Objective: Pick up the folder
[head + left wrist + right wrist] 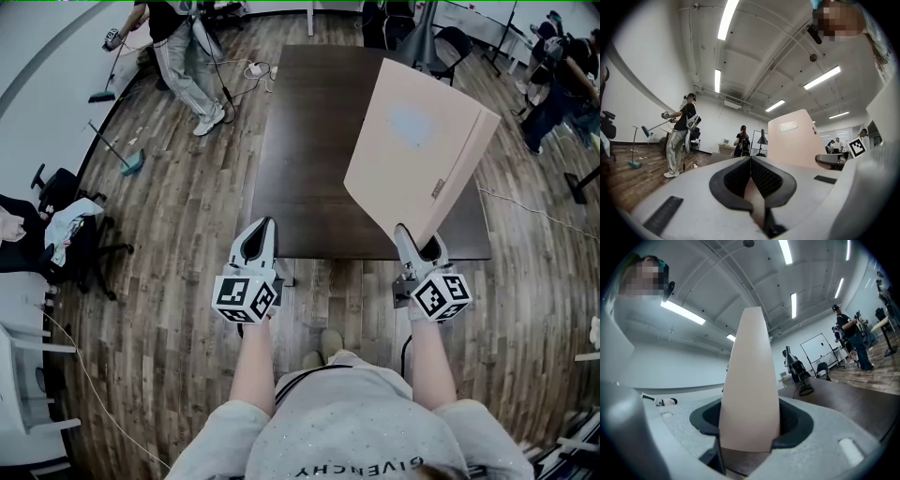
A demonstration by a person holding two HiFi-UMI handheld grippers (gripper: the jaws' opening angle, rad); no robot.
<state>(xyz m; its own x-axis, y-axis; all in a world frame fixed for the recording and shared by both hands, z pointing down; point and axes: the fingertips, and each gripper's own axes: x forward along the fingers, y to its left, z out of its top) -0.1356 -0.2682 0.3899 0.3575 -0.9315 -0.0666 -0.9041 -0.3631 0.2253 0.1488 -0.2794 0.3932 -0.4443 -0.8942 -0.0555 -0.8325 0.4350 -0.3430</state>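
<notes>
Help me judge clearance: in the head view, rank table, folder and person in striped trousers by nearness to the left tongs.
1. Table: near edge right at the left tongs.
2. Folder: to the right, held in the right tongs.
3. Person in striped trousers: far upper left.

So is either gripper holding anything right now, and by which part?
The right gripper clamps the folder in its jaws at the lower corner nearest the person; the left gripper holds nothing, jaws together.
</notes>
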